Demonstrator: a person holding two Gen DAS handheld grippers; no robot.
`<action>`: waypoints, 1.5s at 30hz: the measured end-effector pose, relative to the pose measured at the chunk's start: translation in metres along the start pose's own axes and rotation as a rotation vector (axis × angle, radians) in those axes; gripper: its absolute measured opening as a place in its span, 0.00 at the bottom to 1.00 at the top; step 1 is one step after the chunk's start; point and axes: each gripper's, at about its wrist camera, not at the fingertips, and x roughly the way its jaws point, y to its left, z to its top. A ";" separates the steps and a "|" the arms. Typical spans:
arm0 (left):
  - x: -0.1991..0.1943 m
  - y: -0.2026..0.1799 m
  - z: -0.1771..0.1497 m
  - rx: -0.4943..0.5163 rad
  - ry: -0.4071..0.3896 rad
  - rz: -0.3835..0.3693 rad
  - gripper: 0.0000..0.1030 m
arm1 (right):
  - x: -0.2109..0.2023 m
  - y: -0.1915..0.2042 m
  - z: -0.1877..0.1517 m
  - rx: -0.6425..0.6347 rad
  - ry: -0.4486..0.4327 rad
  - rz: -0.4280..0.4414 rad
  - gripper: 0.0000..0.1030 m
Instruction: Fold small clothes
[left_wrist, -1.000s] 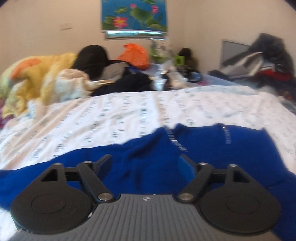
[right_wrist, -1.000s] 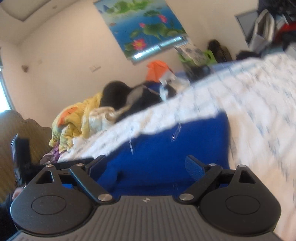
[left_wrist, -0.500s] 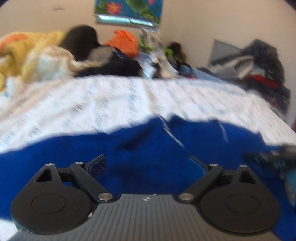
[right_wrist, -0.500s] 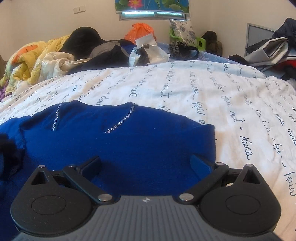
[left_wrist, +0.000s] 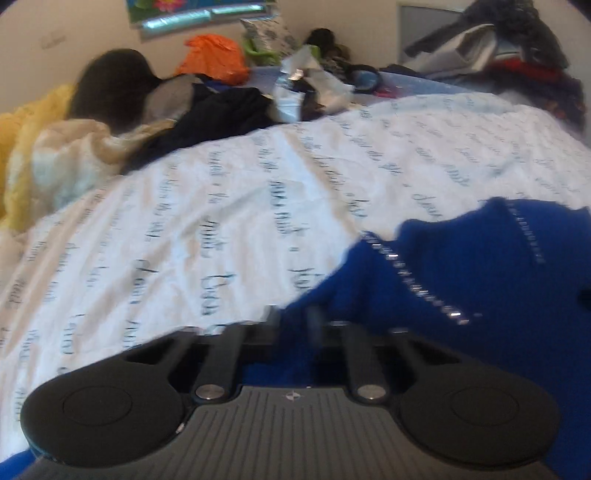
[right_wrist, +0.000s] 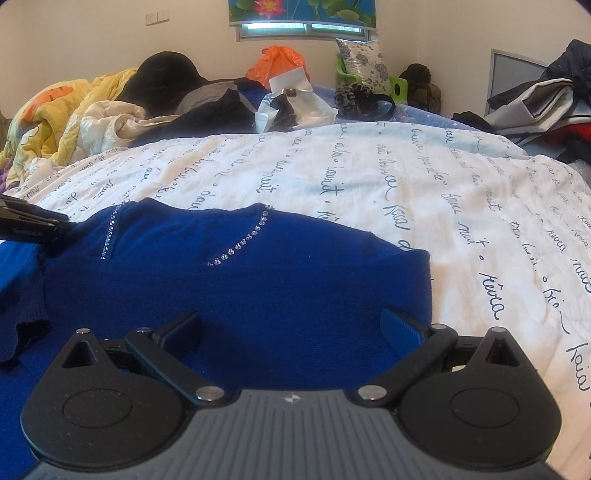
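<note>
We see a blue sweater (right_wrist: 258, 288) spread flat on the white bedsheet (right_wrist: 461, 206) printed with dark script, its V-neck trimmed with a line of small rhinestones (right_wrist: 240, 243) and turned toward the far side of the bed. The left gripper (left_wrist: 293, 319) sits at the sweater's near left edge, where blue knit meets bare sheet — its jaws are closing, drawn close together with a fold of the blue fabric pinched between them, though motion blur softens the fingertips. From the right wrist view that same gripper shows as a dark tip touching the sweater's left shoulder, beside the neckline. The right gripper (right_wrist: 291, 325) hangs low over the sweater's right half with its jaws spread wide; both pads stand apart above the knit and grip nothing, the right pad close to the sweater's right edge. Beyond the sweater, past the open stretch of sheet, lies a heap of things: a yellow quilt (right_wrist: 55, 110) far to the left of the sweater, a black garment (right_wrist: 162, 77) next to it, an orange bag (right_wrist: 277, 62) behind, and a pile of dark clothes (right_wrist: 546, 96) off to the far right — all well apart from the sweater.
</note>
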 end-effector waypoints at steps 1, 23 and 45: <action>0.001 -0.004 0.001 0.023 0.004 0.012 0.08 | 0.000 0.000 0.000 0.002 -0.001 0.002 1.00; -0.018 -0.037 -0.019 -0.056 -0.066 -0.045 0.81 | -0.001 -0.004 0.000 0.026 -0.010 0.018 1.00; -0.236 0.260 -0.230 -1.069 -0.247 0.712 0.86 | 0.000 -0.003 0.000 0.015 -0.007 0.005 1.00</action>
